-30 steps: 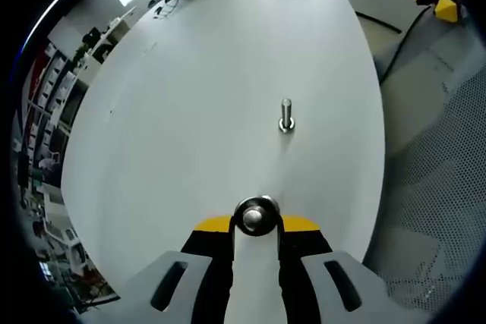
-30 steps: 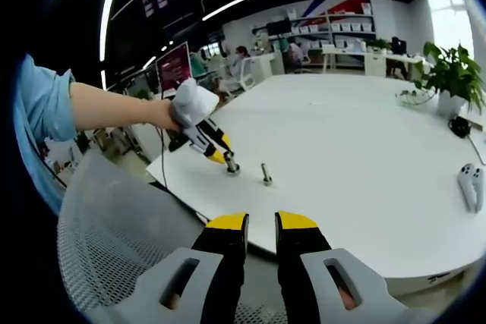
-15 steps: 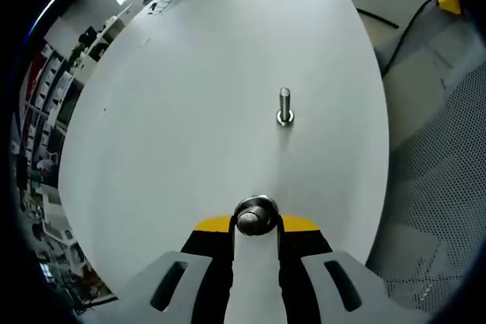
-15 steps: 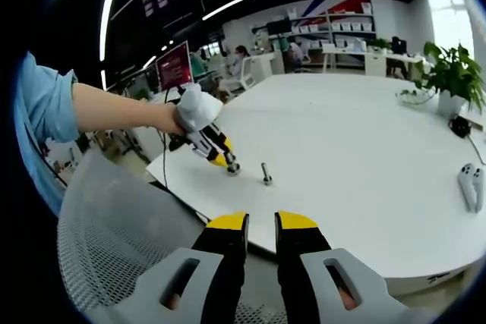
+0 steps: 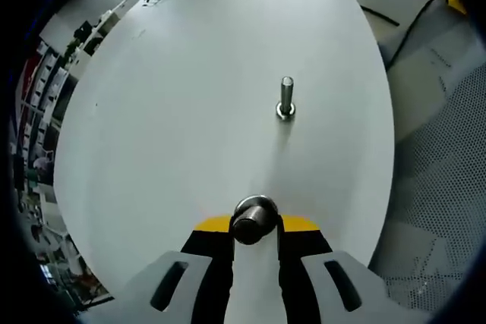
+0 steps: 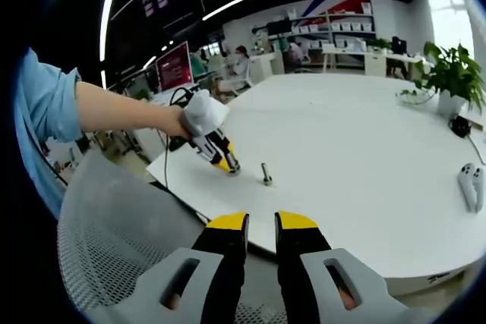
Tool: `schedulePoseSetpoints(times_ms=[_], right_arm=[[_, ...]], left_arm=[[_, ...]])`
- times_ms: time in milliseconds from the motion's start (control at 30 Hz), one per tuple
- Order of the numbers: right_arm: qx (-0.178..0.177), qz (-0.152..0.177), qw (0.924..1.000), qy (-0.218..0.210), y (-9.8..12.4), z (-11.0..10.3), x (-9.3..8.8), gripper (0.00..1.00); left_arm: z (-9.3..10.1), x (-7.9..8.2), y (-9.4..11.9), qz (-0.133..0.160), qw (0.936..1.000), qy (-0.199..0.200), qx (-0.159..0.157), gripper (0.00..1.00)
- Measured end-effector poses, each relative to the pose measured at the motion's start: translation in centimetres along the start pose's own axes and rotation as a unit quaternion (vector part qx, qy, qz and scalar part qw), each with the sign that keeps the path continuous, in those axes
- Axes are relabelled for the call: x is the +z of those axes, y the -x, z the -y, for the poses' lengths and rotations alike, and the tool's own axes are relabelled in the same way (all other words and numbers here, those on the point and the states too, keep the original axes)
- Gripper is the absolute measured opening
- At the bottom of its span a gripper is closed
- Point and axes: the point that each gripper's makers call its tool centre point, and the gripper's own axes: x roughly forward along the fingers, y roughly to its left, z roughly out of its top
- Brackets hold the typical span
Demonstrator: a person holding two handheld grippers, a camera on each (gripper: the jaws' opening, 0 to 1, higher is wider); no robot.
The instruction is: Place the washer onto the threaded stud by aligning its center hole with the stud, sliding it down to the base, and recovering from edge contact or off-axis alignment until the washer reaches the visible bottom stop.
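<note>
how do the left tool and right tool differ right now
The left tool is shut on the washer over the white table, near the threaded stud; the right tool carries nothing. The left one reaches over the tabletop, while the right one hangs back off the table's edge. Both have yellow-tipped black jaws.

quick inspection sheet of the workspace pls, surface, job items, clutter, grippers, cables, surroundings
surface: white table, mostly bare.
job's things: threaded stud stands upright on the table; washer held at the left gripper's tips, short of the stud.
clutter: white controllers and a potted plant near the far edge.
grippers: left gripper shut on the washer, tips close beside the stud; right gripper back off the table edge, jaws slightly apart, holding nothing.
cables: dark cable on the floor.
surroundings: mesh chair, open office with desks.
</note>
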Motion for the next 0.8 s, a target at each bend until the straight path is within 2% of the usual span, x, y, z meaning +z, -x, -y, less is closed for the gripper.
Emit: schedulePoseSetpoints(times_ms=[800], right_arm=[[0.002, -0.002, 1.0000, 0.002, -0.03, -0.07, -0.04, 0.17]], left_arm=[[0.24, -0.01, -0.83, -0.030, 0.9987, 0.024, -0.034, 0.19]])
